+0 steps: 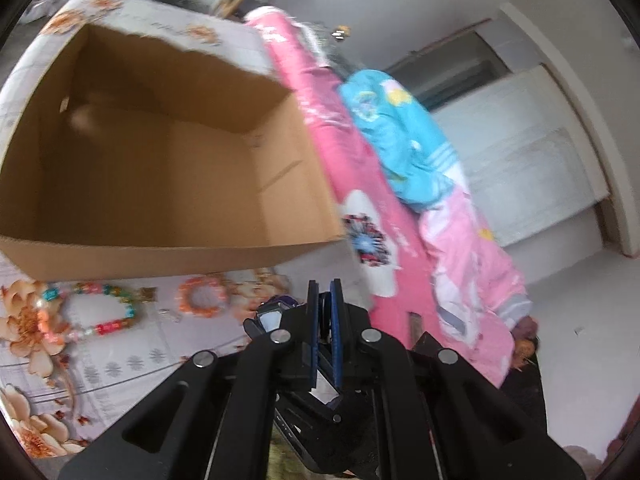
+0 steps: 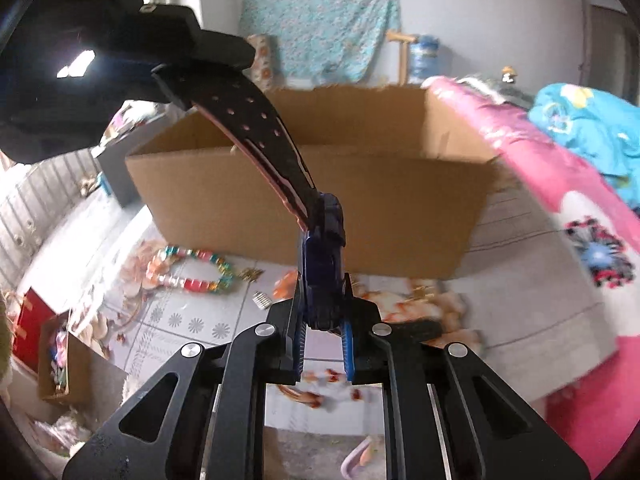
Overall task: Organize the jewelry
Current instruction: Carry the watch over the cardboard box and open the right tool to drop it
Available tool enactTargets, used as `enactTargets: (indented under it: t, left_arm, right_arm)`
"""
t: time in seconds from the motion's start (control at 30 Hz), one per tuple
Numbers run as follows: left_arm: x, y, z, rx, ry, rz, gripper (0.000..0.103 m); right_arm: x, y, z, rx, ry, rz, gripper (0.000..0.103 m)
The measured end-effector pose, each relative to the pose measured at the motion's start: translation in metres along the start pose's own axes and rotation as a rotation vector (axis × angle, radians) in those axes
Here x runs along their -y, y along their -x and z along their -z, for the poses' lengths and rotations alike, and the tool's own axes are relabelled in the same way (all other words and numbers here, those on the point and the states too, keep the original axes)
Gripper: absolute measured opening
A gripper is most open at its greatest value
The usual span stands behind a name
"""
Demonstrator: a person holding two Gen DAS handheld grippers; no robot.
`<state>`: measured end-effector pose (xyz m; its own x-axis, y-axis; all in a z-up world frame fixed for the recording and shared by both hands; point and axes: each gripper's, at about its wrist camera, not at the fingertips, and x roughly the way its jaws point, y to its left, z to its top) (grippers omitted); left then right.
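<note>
the big cardboard box (image 2: 312, 204) sits open at twelve o'clock. the right gripper (image 2: 322, 316) is squeezed tight on a watch (image 2: 324, 264); its bendy strap (image 2: 248, 136) flops, so hold the hard middle. the left gripper (image 1: 325, 312) looks pressed together, holding nothing. light, rolly bead bracelets (image 1: 96, 308) lie at nine o'clock.

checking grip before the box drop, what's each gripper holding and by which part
Both hold one watch: right gripper clamps its dark blue case; left gripper pinches the far end of its black strap.

The right gripper (image 2: 323, 312) clamps a dark watch (image 2: 322, 280), its perforated strap (image 2: 244, 128) arching up-left. Behind stands a cardboard box (image 2: 400, 208); a beaded bracelet (image 2: 188, 270) lies before its left corner.
</note>
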<state>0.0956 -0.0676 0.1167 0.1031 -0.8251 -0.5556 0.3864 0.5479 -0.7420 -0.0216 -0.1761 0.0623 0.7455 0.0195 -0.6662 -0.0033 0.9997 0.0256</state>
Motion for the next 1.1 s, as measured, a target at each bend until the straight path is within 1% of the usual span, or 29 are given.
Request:
enactTargets:
  t: [0.1,0.13,0.2,0.27,0.37,0.43,0.5,0.57,0.63,0.67,0.73,0.8,0.83,0.87,0.93,0.97,1.0,1.07,1.1]
  left_arm:
    - [0.022,0.002,-0.002,0.0,-0.041,0.053,0.005]
    - [0.032,0.005,-0.005,0.002,-0.062,0.082,0.005]
    - [0.045,0.01,-0.008,0.011,-0.092,0.108,0.005]
    - [0.059,0.019,-0.014,0.03,-0.127,0.143,0.005]
    - [0.077,0.036,-0.025,0.082,-0.181,0.184,0.005]
    - [0.083,0.051,-0.035,0.136,-0.205,0.204,0.005]
    - [0.083,0.06,-0.044,0.172,-0.211,0.206,0.005]
    - [0.076,0.071,-0.059,0.222,-0.206,0.185,0.005]
    - [0.066,0.078,-0.074,0.255,-0.178,0.143,0.005]
    - [0.059,0.081,-0.082,0.27,-0.163,0.123,0.005]
    - [0.042,0.083,-0.098,0.292,-0.127,0.07,0.005]
    - [0.023,0.079,-0.113,0.296,-0.092,0.022,0.005]
    - [0.008,0.073,-0.123,0.291,-0.061,-0.018,0.005]
    - [-0.004,0.068,-0.128,0.28,-0.042,-0.036,0.005]
    - [-0.027,0.055,-0.138,0.25,-0.002,-0.08,0.005]
    - [-0.037,0.047,-0.141,0.237,0.008,-0.095,0.005]
    - [-0.05,0.038,-0.145,0.217,0.031,-0.112,0.005]
    - [-0.067,0.027,-0.15,0.19,0.063,-0.108,0.005]
    - [-0.071,0.028,-0.149,0.188,0.067,-0.112,0.005]
  right_arm:
    - [0.011,0.023,-0.011,0.035,-0.019,0.038,0.013]
    - [0.015,0.029,-0.016,0.048,-0.019,0.055,0.013]
    - [0.021,0.045,-0.028,0.079,-0.021,0.084,0.013]
    - [0.025,0.06,-0.044,0.119,-0.001,0.14,0.013]
    - [0.023,0.072,-0.067,0.175,0.05,0.211,0.013]
    - [0.02,0.078,-0.086,0.227,0.109,0.263,0.013]
    - [0.015,0.073,-0.109,0.266,0.188,0.306,0.013]
    - [0.011,0.062,-0.126,0.271,0.233,0.288,0.013]
    - [0.009,0.041,-0.148,0.236,0.27,0.206,0.013]
    - [0.009,0.025,-0.162,0.2,0.276,0.129,0.013]
    - [0.008,0.0,-0.179,0.141,0.282,0.035,0.013]
    - [0.008,-0.033,-0.195,0.056,0.275,-0.065,0.013]
    - [0.009,-0.052,-0.201,0.011,0.268,-0.102,0.013]
    - [0.008,-0.063,-0.203,-0.015,0.267,-0.117,0.013]
    - [0.007,-0.098,-0.205,-0.1,0.276,-0.138,0.013]
    - [0.007,-0.115,-0.205,-0.138,0.294,-0.13,0.013]
    - [0.008,-0.124,-0.205,-0.158,0.312,-0.114,0.013]
    - [0.008,-0.139,-0.207,-0.182,0.36,-0.066,0.013]
    - [0.006,-0.145,-0.21,-0.186,0.388,-0.045,0.013]
